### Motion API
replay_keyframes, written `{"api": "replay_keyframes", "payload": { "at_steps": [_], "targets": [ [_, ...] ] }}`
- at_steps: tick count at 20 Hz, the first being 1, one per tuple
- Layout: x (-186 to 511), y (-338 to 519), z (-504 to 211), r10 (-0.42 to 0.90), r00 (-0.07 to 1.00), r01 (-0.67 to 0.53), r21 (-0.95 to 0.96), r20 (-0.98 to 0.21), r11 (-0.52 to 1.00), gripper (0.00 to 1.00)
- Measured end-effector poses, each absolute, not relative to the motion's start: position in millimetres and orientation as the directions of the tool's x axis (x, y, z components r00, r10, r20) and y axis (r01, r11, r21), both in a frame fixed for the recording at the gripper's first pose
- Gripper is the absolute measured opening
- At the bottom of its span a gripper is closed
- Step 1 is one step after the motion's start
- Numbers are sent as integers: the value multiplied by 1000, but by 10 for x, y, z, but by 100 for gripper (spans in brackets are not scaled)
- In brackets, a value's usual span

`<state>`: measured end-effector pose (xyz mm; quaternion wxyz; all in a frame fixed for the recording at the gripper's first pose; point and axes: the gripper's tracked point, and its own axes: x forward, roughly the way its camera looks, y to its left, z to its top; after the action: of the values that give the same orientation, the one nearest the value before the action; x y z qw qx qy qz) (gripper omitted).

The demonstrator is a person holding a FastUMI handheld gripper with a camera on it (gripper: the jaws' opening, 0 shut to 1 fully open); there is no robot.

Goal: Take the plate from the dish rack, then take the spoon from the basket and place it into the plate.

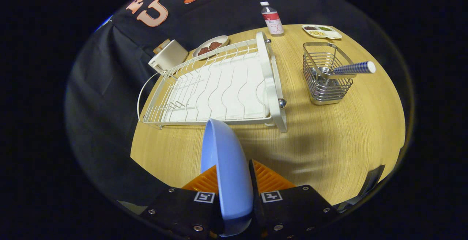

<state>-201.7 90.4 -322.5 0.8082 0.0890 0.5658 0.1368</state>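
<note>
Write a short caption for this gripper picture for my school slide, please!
Gripper holds blue plate on edge above the table, clear of the empty dish rack; spoon waits in basket.

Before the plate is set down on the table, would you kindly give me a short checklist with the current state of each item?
1. Grip on the plate: ok; the gripper has both fingers pressed on its rim, plate held on edge.
2. Plate out of the dish rack: ok; it is on the near side of the rack, over the table.
3. Free table space ahead of the fingers: ok; bare wood between the rack and the basket.
4. Spoon ready: ok; its checked handle leans out of the basket.
5. Plate height above the table: cannot tell.
</note>
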Motion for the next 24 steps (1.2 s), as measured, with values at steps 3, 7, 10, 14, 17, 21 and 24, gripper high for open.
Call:
{"api": "replay_keyframes", "payload": {
  "at_steps": [3, 7, 10, 14, 17, 21, 24],
  "targets": [
    [-2039, 824, -3355, 332, 309, -91, 320, -891, 943, 47],
    [-2071, 606, -3532, 300, 291, -34, 304, -908, 952, 55],
    [-2004, 463, -3596, 251, 323, 10, 269, -913, 963, 71],
    [-1820, 251, -3532, 190, 389, 56, 229, -901, 972, 67],
    [-1510, 14, -3273, 111, 525, 85, 181, -844, 980, 67],
    [-1207, -342, -2952, -4, 656, 123, 102, -755, 987, 65],
    [-1025, -457, -2735, -42, 738, 124, 74, -673, 989, 56]
  ]
}}
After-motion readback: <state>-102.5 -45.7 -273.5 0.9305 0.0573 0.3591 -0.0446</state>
